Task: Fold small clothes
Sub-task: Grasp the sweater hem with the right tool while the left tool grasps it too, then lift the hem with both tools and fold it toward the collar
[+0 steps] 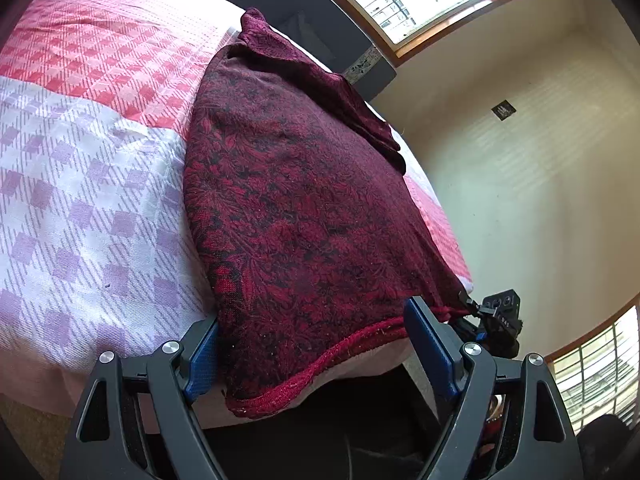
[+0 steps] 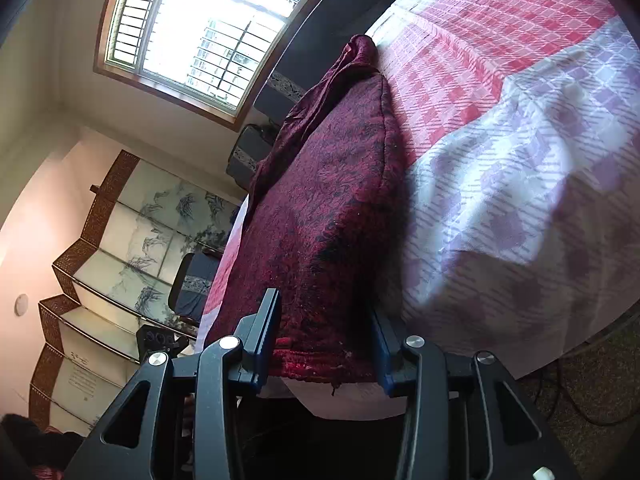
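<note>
The left tool [image 1: 310, 344] stands wide open around the near hem of the maroon patterned garment [image 1: 304, 208]. The right tool [image 2: 326, 340] grips the same hem. The garment lies flat on the bed's checked sheet [image 1: 80, 184].

Both wrist cameras sit low at the bed's [image 1: 80, 200] near edge, very close, looking toward 12 o'clock along the maroon garment [image 1: 304, 208]. Both share garment, checked bedsheet and far window [image 2: 192, 32].
</note>
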The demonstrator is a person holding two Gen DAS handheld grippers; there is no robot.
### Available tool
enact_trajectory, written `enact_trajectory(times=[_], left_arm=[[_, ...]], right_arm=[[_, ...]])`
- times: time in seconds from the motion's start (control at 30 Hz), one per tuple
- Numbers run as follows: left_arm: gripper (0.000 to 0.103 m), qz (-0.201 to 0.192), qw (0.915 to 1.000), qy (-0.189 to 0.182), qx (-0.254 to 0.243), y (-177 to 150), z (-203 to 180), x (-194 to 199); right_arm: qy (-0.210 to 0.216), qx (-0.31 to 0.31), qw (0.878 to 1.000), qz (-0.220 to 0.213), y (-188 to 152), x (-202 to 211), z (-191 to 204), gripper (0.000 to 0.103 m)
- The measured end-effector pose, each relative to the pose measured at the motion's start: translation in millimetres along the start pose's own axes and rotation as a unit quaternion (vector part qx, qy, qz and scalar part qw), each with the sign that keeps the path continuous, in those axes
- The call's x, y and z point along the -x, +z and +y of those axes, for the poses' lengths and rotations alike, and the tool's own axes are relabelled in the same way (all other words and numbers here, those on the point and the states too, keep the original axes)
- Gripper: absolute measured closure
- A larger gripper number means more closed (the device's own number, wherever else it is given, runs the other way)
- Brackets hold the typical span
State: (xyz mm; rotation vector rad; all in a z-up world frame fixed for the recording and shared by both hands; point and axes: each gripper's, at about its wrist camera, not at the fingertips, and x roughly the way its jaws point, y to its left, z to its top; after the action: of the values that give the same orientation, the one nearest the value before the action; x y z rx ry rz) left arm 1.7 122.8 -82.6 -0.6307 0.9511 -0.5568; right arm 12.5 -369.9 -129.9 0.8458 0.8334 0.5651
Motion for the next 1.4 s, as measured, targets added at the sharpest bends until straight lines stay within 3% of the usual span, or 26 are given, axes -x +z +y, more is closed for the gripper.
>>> enact_trajectory(times=[0.03,0.07,0.1,0.17,0.23,0.37,0.47,0.63,0.73,0.8,0.83,0.87,0.9,0.93,1.0,1.1,1.17,1.2,1.23,1.27,1.3,1.4], left_arm=[[0.046,0.000,0.9999,0.015,0.001,0,0,-1],[0.098,0.013,0.9994,0.032,0.006,0,2,-6],[0.095,0.025,0.9981,0.049,0.026,0,10,-10],[0.095,0.012,0.9975,0.028,0.063,0,20,-5],[0.095,-0.009,0.9982,0.033,0.049,2,15,6],[0.095,-0.066,0.9973,-0.021,0.025,10,1,32],[0.095,-0.060,0.9976,0.031,-0.017,15,-2,28],[0.095,-0.030,0.9981,0.052,-0.014,-1,12,15],[0.093,-0.023,0.9975,0.061,-0.026,-9,13,9],[0.084,-0.030,0.9973,0.062,-0.025,-10,14,11],[0.075,-0.034,0.9975,0.059,-0.017,-8,16,14],[0.064,-0.040,0.9975,0.058,-0.011,-7,19,15],[0.060,-0.044,0.9975,0.054,-0.007,-5,21,17],[0.056,-0.043,0.9979,0.048,-0.001,-3,23,17],[0.052,-0.037,0.9985,0.039,0.011,1,24,17],[0.049,-0.033,0.9988,0.035,0.011,4,22,12],[0.049,-0.031,0.9986,0.042,-0.001,5,17,8],[0.049,-0.030,0.9985,0.046,-0.006,5,15,6],[0.057,-0.025,0.9983,0.050,-0.012,5,13,5],[0.098,-0.013,0.9981,0.059,-0.015,5,11,2],[0.095,-0.004,0.9973,0.071,-0.016,4,12,-1],[0.095,-0.030,0.9975,0.062,-0.015,4,6,12]], right_arm=[[-0.011,0.005,1.000,0.001,0,0,1,0.076],[-0.023,0.006,1.000,0.005,-1,-1,1,0.091],[-0.027,-0.002,1.000,0.008,-1,-1,-2,0.092],[-0.019,-0.018,1.000,0.006,-4,3,-4,0.092],[0.013,-0.028,1.000,-0.002,-5,11,-2,0.093],[0.067,-0.039,0.997,-0.023,2,29,9,0.093],[0.036,-0.007,0.999,-0.011,7,28,17,0.093],[0.010,-0.023,1.000,0.009,1,20,4,0.093],[0.023,-0.031,0.999,0.012,-3,20,-4,0.093],[0.037,-0.030,0.999,0.006,-3,25,-5,0.090],[0.040,-0.030,0.999,0.000,-2,28,-5,0.085],[0.046,-0.033,0.998,-0.006,0,33,-5,0.069],[0.052,-0.035,0.998,-0.011,2,37,-6,0.057],[0.054,-0.035,0.998,-0.017,4,41,-6,0.034],[0.050,-0.040,0.998,-0.014,7,41,-8,0.031],[0.048,-0.038,0.998,-0.004,4,36,-7,0.038],[0.034,-0.036,0.999,0.012,0,29,-6,0.071],[0.033,-0.039,0.998,0.021,-3,24,-7,0.077],[0.026,-0.037,0.999,0.026,-4,19,-6,0.086],[0.016,-0.033,0.999,0.029,-6,16,-5,0.090],[0.015,-0.034,0.999,0.026,-6,17,-5,0.091],[0.053,-0.044,0.998,-0.009,-2,38,-1,0.093]])
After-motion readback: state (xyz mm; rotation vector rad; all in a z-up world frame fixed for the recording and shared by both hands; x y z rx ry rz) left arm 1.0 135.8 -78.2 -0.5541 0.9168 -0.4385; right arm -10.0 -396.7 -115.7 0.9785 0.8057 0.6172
